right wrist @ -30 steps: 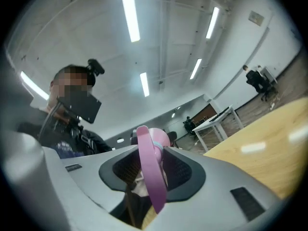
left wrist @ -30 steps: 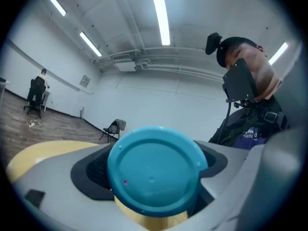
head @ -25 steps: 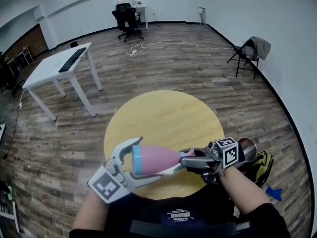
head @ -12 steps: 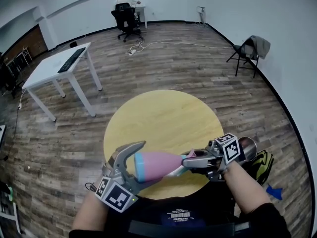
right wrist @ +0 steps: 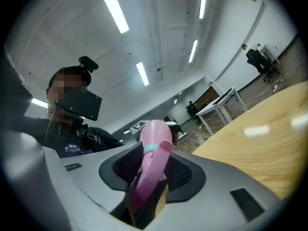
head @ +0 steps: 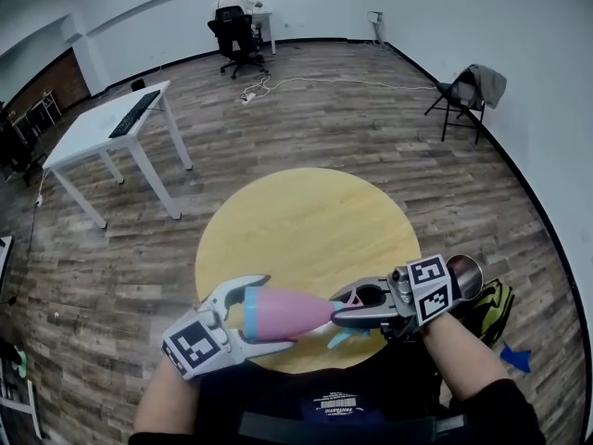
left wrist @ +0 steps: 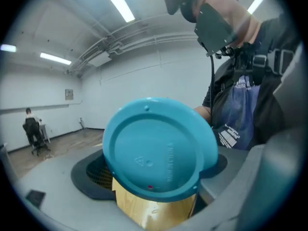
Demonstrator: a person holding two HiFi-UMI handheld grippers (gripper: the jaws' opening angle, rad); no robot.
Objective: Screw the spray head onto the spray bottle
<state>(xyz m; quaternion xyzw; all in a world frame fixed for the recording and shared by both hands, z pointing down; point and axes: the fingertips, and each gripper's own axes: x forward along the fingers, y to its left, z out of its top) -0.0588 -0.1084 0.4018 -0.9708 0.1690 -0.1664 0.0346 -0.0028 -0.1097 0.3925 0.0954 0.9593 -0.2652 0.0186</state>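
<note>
Above table [head: 306, 216], bottle [head: 289, 313] level, neck rightward

spray bottle [head: 283, 311]: pink, teal base, lying level in mid-air, base pointing left | spray head [right wrist: 146, 179]: pink too, teal collar, sitting at the bottle's neck

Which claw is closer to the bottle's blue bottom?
Left. The left claw is clamped around the blue bottom; the right claw is at the other end, its jaws just squeezed tighter on the pink spray head.
</note>
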